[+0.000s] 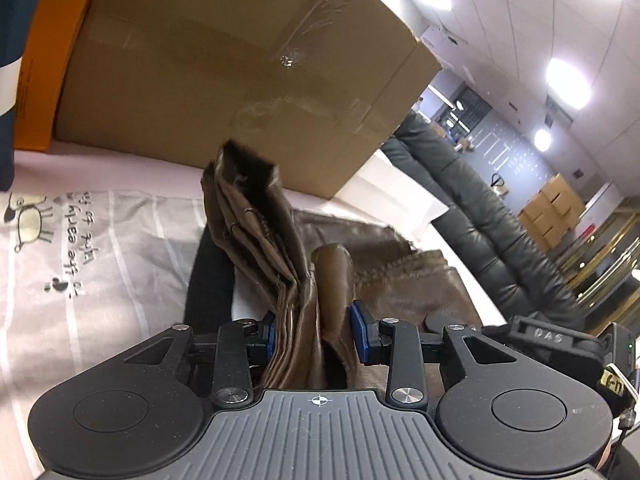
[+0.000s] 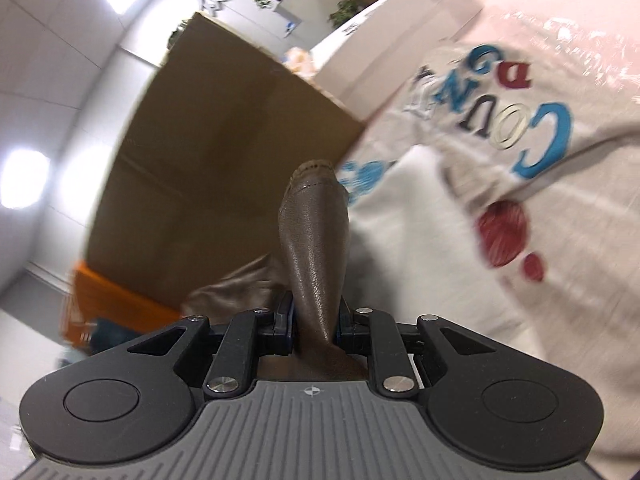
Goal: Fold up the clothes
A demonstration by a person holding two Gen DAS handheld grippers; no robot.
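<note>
Your left gripper (image 1: pixel 316 332) and right gripper (image 2: pixel 314 322) each clamped the brown garment (image 1: pixel 280 248), its folds running toward 12 o'clock

The left tool (image 1: pixel 316 334) and the right tool (image 2: pixel 314 322), low in their frames, each pinch brown leather.

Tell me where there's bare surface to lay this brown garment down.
Left view: a bare pale strip runs between the cardboard box and the grey printed cloth. Crowded: brown leather garment bunched mid-surface, black sofa beyond. Right view: the lettered white shirt fills that side.
</note>
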